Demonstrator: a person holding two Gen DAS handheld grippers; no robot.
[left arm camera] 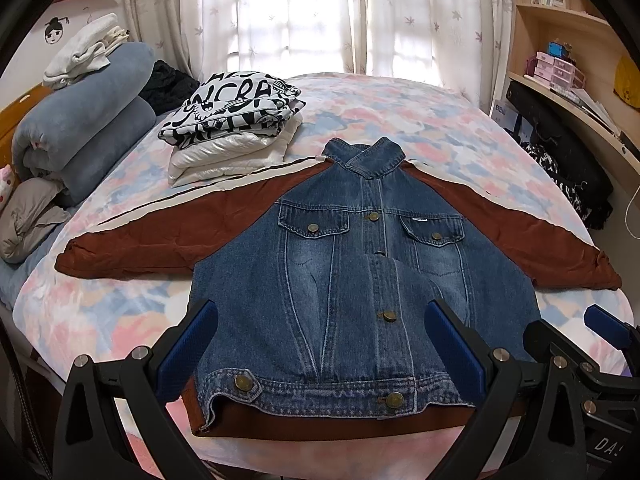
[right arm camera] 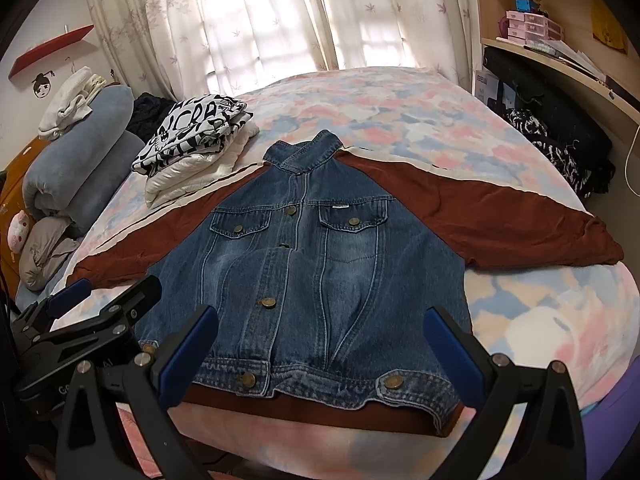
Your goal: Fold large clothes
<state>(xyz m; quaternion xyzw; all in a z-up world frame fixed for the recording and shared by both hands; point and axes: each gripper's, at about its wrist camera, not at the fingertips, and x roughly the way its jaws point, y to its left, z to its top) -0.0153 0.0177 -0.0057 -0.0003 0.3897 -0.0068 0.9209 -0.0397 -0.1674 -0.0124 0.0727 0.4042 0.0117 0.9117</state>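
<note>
The jacket lies flat, front up, on the bed, its hem nearest both grippers. The left gripper and right gripper hover side by side over the hem, jaws spread wide and holding nothing. It has a buttoned blue denim body, rust-brown sleeves spread out to either side, and its collar points away.

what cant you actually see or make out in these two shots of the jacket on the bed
- Denim jacket hem: in the left wrist view the left gripper covers both corners.
- Jacket back: face down on the bed, hidden in both views.
- Chest pocket label: text too small in the right wrist view.
- Folded printed top: its lettering is cut by the folds.
- Right gripper: its body is cut off by the bottom edge; jaws open.
</note>
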